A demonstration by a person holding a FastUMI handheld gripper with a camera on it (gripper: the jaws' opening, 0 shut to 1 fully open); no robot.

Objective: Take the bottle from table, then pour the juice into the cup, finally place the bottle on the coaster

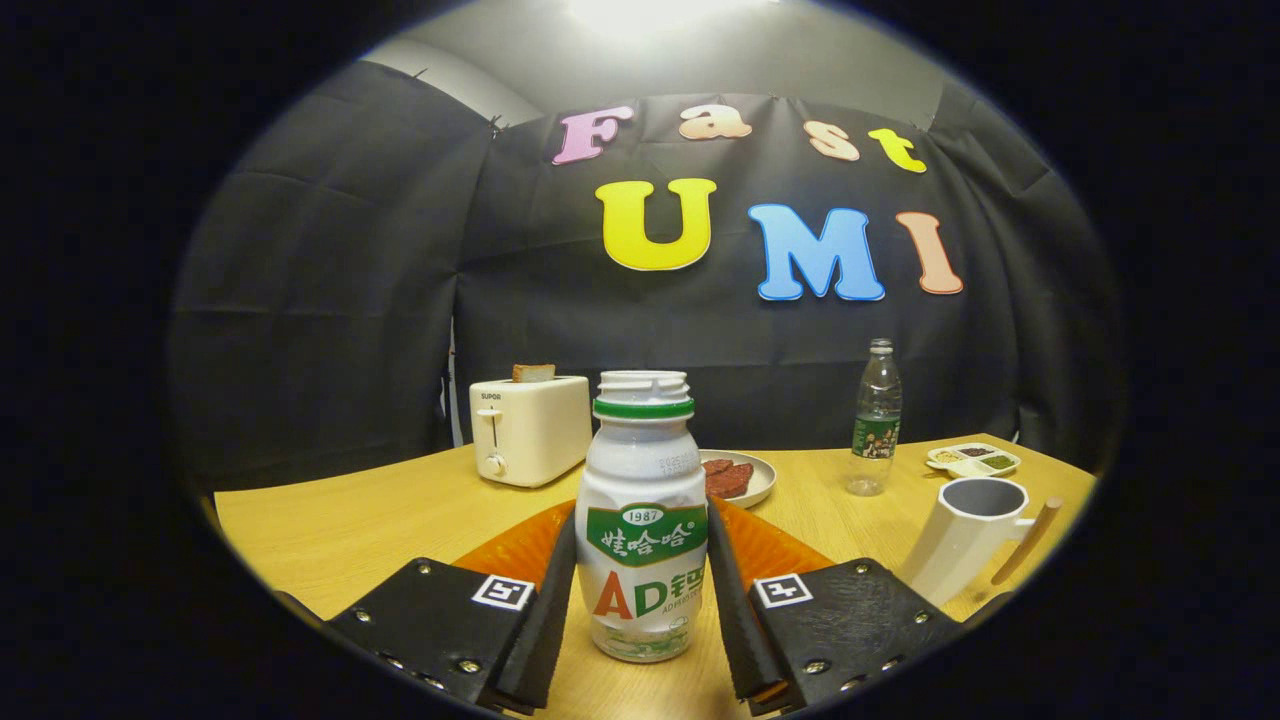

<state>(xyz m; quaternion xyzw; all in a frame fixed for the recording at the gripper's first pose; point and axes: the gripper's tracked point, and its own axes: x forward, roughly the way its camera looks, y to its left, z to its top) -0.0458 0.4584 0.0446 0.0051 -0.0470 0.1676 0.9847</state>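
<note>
Bright overhead glare washes out the top; fisheye bends the edges, focus stays sharp.

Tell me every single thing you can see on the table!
White plastic juice bottle: one, white with green neck ring, capless, upright between the fingers.
Orange round coaster: one, orange, behind the bottle.
White cup with wooden handle: one, white, beside the right finger.
Cream toaster: one, toast in slot, far side.
Pale plate: one, holding reddish-brown pieces, behind the bottle.
Clear plastic bottle: one, green label, far side.
Small divided dish: one, white, behind the cup.
Wooden table: one, light wood.
Fingers: two, pressing the juice bottle's sides.
</note>
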